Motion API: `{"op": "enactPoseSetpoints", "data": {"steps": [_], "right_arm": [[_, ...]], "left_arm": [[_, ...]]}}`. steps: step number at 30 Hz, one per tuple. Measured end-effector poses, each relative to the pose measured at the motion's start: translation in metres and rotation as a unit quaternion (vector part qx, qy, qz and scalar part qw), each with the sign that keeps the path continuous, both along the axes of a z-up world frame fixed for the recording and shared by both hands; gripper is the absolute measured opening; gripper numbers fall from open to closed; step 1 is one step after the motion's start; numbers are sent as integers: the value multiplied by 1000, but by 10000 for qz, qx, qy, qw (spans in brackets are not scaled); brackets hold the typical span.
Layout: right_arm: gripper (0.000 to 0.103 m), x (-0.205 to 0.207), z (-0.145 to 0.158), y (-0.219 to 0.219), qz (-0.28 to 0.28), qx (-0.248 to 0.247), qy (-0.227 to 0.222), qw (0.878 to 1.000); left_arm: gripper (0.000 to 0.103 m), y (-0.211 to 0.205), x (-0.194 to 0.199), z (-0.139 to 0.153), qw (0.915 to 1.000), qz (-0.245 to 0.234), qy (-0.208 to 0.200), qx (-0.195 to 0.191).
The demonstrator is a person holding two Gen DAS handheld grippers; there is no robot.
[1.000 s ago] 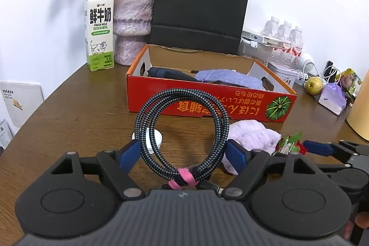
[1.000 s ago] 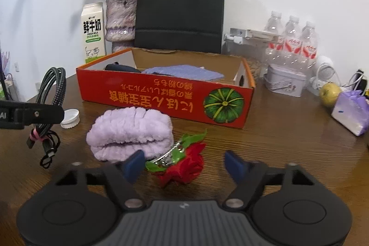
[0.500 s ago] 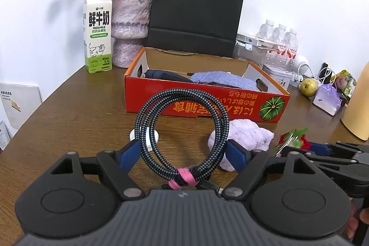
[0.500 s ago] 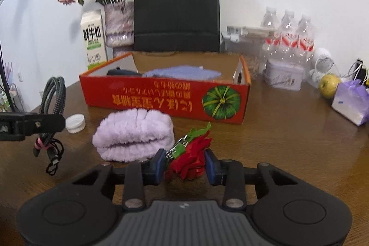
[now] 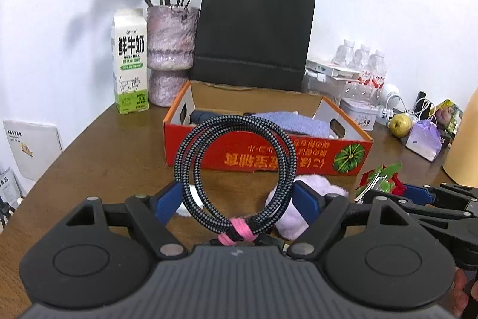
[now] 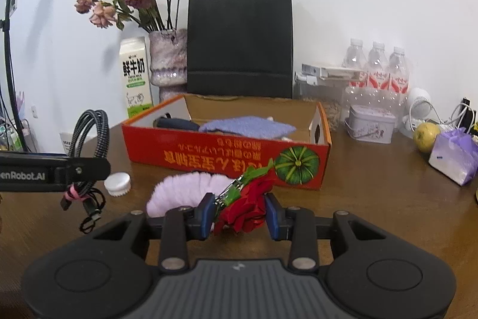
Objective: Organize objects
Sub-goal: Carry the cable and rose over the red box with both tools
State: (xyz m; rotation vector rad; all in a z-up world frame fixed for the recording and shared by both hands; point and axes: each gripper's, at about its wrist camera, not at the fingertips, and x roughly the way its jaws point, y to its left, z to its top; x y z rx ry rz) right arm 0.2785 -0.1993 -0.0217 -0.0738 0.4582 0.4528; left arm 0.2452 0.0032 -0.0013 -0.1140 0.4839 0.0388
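Waiting at rear of wooden surface [image 6: 373, 199], open red box [image 6: 227, 154] takes gathered clutter. Left hand-held gripper [image 5: 236, 199] clamps coiled cable [image 5: 236, 166] upright, clear for carrying. Right hand-held gripper [image 6: 239, 213] pinches red rose clip [image 6: 248, 202] above purple towel [image 6: 185, 190], box-bound by look.

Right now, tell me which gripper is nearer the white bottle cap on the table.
Left. The left gripper, holding the coiled cable, hangs just over the white cap; the right gripper, clamping the red rose clip, is beyond the purple towel.
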Motion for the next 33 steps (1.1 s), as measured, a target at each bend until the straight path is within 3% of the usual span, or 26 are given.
{"op": "enactPoseSetpoints", "data": {"steps": [13, 33], "right_arm": [[34, 22, 37, 16, 8, 201, -445, 9988], [34, 96, 37, 25, -99, 472, -477, 9977]], "left_arm": [[81, -12, 33, 25, 9997, 10, -231, -58], [81, -7, 111, 29, 9991, 16, -373, -206]]}}
